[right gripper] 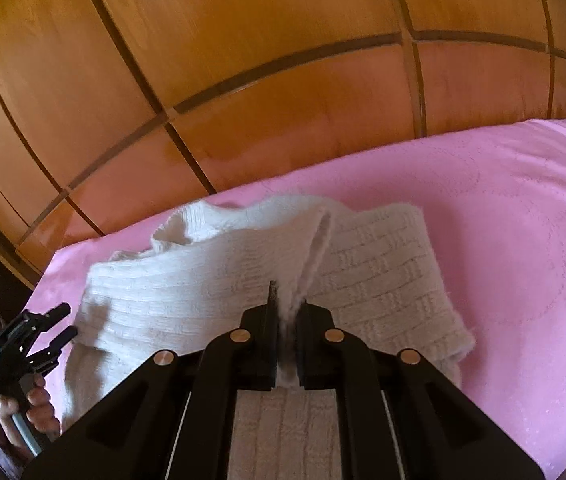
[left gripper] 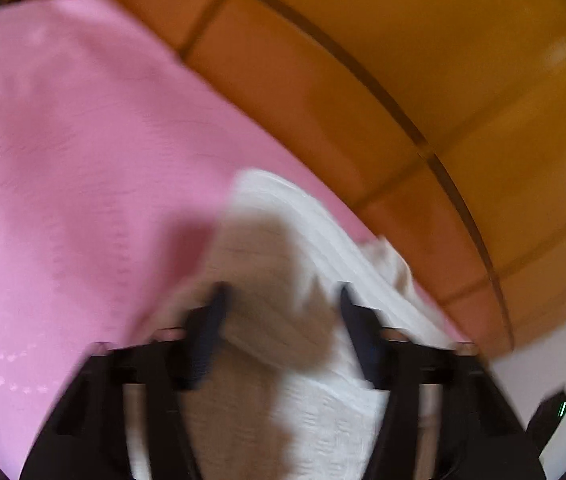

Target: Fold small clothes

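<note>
A cream knitted garment (right gripper: 383, 276) lies on a pink bedspread (right gripper: 503, 220), partly folded, with a fold of it raised up the middle. My right gripper (right gripper: 286, 300) is shut on that raised fold of the garment and holds it above the rest. My left gripper (left gripper: 281, 300) is open just above the garment (left gripper: 323, 400), its fingers apart with nothing between them. The left wrist view is blurred by motion. The left gripper also shows in the right wrist view (right gripper: 63, 322), open, at the garment's left edge.
A wooden panelled wardrobe (right gripper: 243, 60) stands right behind the bed. The pink bedspread (left gripper: 63, 160) stretches wide to the left and right of the garment. A white wall (left gripper: 555, 368) shows at the lower right of the left wrist view.
</note>
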